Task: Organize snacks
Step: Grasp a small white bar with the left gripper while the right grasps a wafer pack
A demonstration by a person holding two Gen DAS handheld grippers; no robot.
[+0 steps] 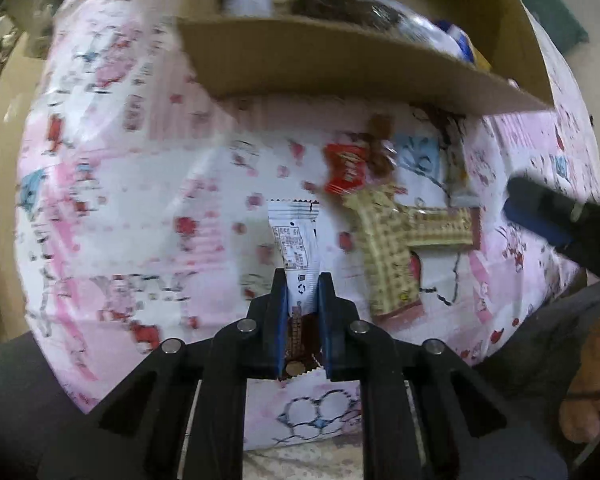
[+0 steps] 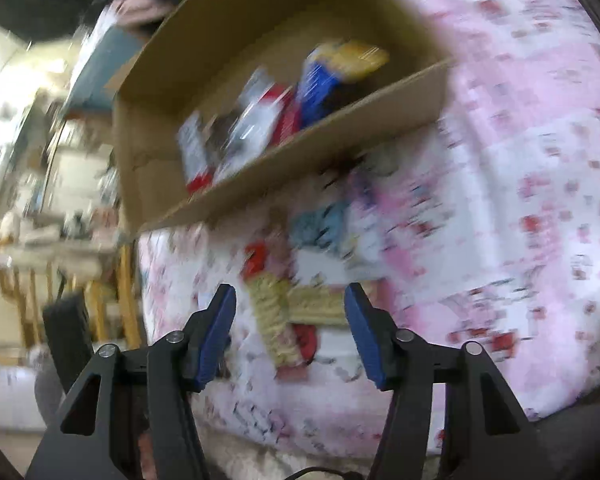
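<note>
L tool [image 1: 303,280] grips white wrapper [image 1: 296,240] (black print).

Only a recycling symbol shows on the white wrapper [image 1: 300,248]

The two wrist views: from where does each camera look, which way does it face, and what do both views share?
Left wrist view: sits behind the left gripper, facing the brown cardboard box over the pink patterned tablecloth; its blue-padded fingers are shut on a white snack packet, and the right gripper enters at right.
Right wrist view: sits behind the open right gripper, facing the box from the right, above the beige wafer packets.
Shared: box, tablecloth, wafer packets, red candy wrapper.
</note>
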